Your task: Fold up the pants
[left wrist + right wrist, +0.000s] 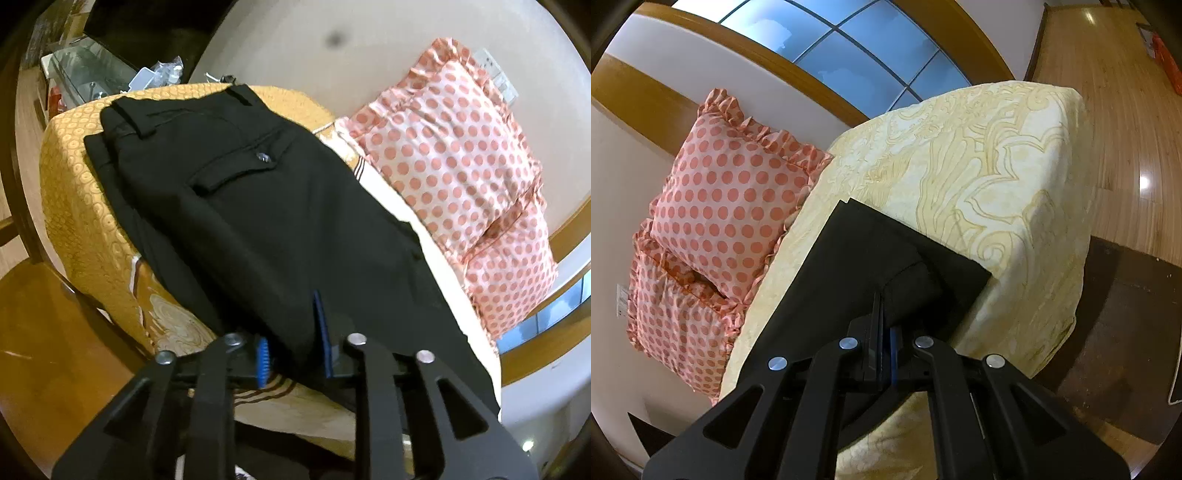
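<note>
Black pants (258,206) lie flat on the bed, waistband and a buttoned back pocket (236,166) at the far end. My left gripper (291,343) is at their near edge, its blue pads (262,360) a little apart with dark cloth between them, not visibly squeezed. In the right wrist view the leg end of the pants (871,243) lies on the cream bedcover (997,166). My right gripper (882,310) is shut, and a raised ridge of the black cloth runs up into its closed fingertips.
Two pink polka-dot pillows (443,166) (727,206) lean against the wall beside the pants. The bed's corner drops to a wooden floor (1126,147). A glass table with clutter (88,70) stands past the bed's far end. A window (849,48) is above the pillows.
</note>
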`<state>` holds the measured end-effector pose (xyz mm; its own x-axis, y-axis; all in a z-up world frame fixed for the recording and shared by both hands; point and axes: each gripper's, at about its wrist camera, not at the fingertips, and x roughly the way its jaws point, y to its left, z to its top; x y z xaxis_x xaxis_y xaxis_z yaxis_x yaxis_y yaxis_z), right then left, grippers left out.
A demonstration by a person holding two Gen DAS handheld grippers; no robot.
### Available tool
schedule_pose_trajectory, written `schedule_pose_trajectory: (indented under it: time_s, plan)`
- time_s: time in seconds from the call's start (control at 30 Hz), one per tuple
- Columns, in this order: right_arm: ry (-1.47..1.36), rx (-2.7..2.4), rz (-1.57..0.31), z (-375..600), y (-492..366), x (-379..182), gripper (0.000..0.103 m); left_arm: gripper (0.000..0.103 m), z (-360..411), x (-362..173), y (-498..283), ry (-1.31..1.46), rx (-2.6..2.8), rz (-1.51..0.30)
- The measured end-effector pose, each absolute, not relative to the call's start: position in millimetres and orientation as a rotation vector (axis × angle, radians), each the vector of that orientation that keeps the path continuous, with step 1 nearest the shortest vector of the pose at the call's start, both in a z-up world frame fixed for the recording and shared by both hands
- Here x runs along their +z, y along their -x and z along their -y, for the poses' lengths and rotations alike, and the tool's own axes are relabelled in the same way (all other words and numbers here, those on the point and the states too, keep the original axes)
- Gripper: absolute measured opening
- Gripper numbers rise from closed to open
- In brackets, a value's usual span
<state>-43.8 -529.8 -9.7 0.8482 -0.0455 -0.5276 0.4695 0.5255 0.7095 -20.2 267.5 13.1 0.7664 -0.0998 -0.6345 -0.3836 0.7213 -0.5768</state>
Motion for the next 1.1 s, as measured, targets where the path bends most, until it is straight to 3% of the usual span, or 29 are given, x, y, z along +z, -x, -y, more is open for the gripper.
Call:
schedule_pose_trajectory:
  time_s: [0.43, 0.6, 0.63, 0.67, 0.7, 0.77, 0.9, 1.1]
  plan:
    - [-0.860, -0.381, -0.505, 519.6, 36.6, -5.0, 0.002, 0.015, -245.5, 6.5, 47.8, 0.713, 0.255, -0.565]
    - [-0.826, -0.394, -0.520, 517.3, 30.8, -2.4, 0.002, 0.019, -245.7, 4.0, 52.4, 0.719, 0.261, -0.540]
    - [-0.816, -0.396, -0.524, 516.5, 30.9, -1.5, 0.002, 0.021, -246.9, 5.4, 52.4, 0.723, 0.259, -0.542]
    - [-0.803, -0.404, -0.526, 515.9, 32.3, -0.3, 0.003, 0.031, -248.2, 7.8, 53.2, 0.719, 0.267, -0.541]
    - [-0.797, -0.407, -0.526, 516.1, 34.1, 0.2, 0.012, 0.038, -250.0, 11.8, 55.7, 0.706, 0.297, -0.530]
    - [-0.785, -0.432, -0.510, 518.2, 41.5, 3.5, 0.026, 0.080, -252.2, 21.6, 64.5, 0.673, 0.398, -0.493]
    - [-0.755, -0.497, -0.443, 526.0, 56.0, 12.4, 0.043, 0.085, -254.7, 41.6, 77.5, 0.614, 0.480, -0.393]
    - [-0.780, -0.520, -0.427, 541.2, 50.7, 4.8, 0.054, 0.092, -229.8, 53.1, 50.2, 0.542, 0.369, -0.403]
